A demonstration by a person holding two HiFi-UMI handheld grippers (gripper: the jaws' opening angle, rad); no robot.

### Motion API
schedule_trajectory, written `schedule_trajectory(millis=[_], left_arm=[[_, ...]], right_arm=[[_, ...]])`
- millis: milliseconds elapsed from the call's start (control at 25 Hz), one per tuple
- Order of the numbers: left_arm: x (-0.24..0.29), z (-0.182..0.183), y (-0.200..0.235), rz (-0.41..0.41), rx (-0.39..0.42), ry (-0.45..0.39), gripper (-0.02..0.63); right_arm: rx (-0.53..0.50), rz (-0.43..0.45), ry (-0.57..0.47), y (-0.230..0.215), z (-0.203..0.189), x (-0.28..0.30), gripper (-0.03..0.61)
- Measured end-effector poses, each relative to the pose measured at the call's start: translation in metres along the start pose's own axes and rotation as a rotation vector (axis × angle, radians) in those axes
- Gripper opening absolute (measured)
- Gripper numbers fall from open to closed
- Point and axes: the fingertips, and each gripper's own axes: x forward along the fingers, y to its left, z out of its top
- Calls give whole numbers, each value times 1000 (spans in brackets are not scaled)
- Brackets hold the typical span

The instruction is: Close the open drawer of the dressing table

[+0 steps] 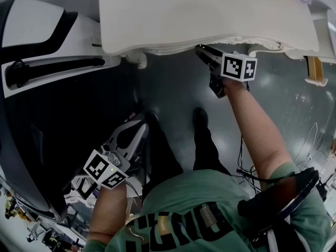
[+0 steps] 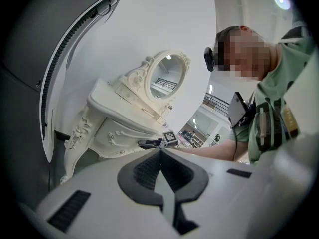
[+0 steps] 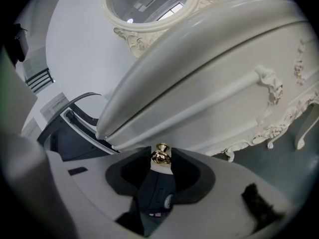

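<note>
Presently found the right gripper (image 1: pixel 207 55) clamped on a small gold-coloured, glossy round metal knob (image 3: pixel 160 156), one dark pad pressing each side of it. Traced the knob to the white drawer front with raised bar moulding (image 3: pixel 209 113), directly beneath the overhanging top of the white-painted carved dressing table (image 1: pixel 210 14). Could not establish from any view how far the drawer stands out, and could not see its interior. Noted a smooth, satin table top with a scalloped edge, scrollwork and rosettes along the apron, and curved carved legs. Recorded an oval mirror in an ornate white frame (image 2: pixel 167 76) standing upright on the rear of the top. Found the left gripper (image 2: pixel 159 153) well apart from the table, low at the person's left side, with the jaws together at the tips and nothing between them. Observed a black-and-white marker cube on each gripper. Noted a dark grey, glossy floor (image 1: pixel 173 93) carrying light reflections, with black shoes planted on it in front of the table. Logged a large curved white-and-black moulded unit (image 1: pixel 47 46) just beside the table on the left, and plain white walls behind.
</note>
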Motion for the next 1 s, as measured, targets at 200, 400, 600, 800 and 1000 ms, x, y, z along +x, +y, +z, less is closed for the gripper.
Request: schedule_trajectory(millis=[200, 400, 600, 800, 1000], left_arm=[[-1, -2, 1, 1, -4, -2, 9], [-3, -3, 2, -1, -14, -4, 9], [-6, -5, 2, -1, -21, -7, 9], [-8, -2, 4, 1, -22, -17, 9], [-10, -4, 3, 2, -30, -18, 9]], right_arm=[[-3, -2, -8, -2, 5, 3, 130], [-8, -4, -16, -2, 10, 6, 130], [-9, -4, -14, -2, 10, 8, 130], [-7, -5, -10, -3, 12, 10, 130], [-1, -4, -8, -4, 13, 13, 132]])
